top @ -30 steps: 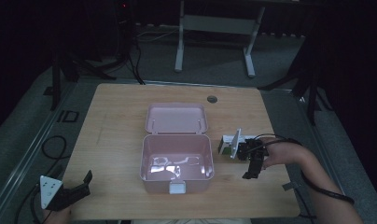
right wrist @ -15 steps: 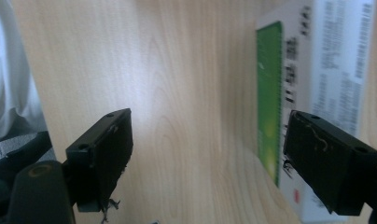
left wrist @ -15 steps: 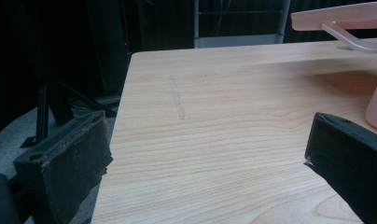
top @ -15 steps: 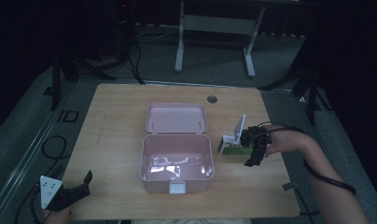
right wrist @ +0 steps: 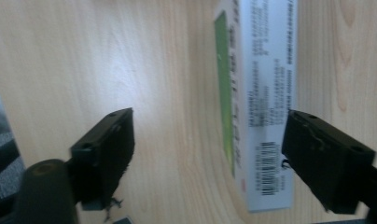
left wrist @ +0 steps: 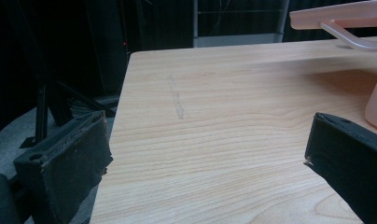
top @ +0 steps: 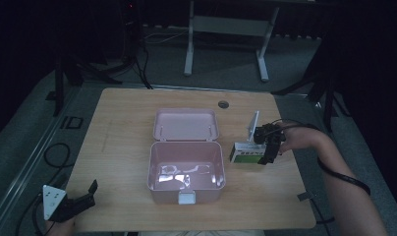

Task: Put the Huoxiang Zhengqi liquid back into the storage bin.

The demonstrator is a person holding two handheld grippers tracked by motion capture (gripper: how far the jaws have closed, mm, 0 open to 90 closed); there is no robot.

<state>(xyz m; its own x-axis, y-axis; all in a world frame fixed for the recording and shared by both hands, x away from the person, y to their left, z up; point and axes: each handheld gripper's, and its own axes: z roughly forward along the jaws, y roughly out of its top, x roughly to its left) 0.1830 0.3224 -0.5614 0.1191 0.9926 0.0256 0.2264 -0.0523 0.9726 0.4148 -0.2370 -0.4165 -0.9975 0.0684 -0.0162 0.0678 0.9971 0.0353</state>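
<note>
Right claw (right wrist: 207, 158) open over carton (right wrist: 259, 93)

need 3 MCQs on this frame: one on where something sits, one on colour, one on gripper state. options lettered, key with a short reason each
1. Where does the small white-and-green cardboard box lie?
A. Inside the container
B. On the wooden table, on the container's right in the high view
C. On the floor

2. What colour is the open hinged plastic container?
A. Pink
B. Blue
C. Yellow

3. How do the right gripper's jaws stand?
A. Shut on the box
B. Shut on nothing
C. Open, with part of the box between them

Key:
1 B: the high view shows the box flat on the tabletop beside the container's right wall.
2 A: base and raised lid are both pale pink.
3 C: the right gripper view shows the two black jaws spread wide, the box's barcode end lying in the gap near one jaw, neither visibly pressing on it.
</note>
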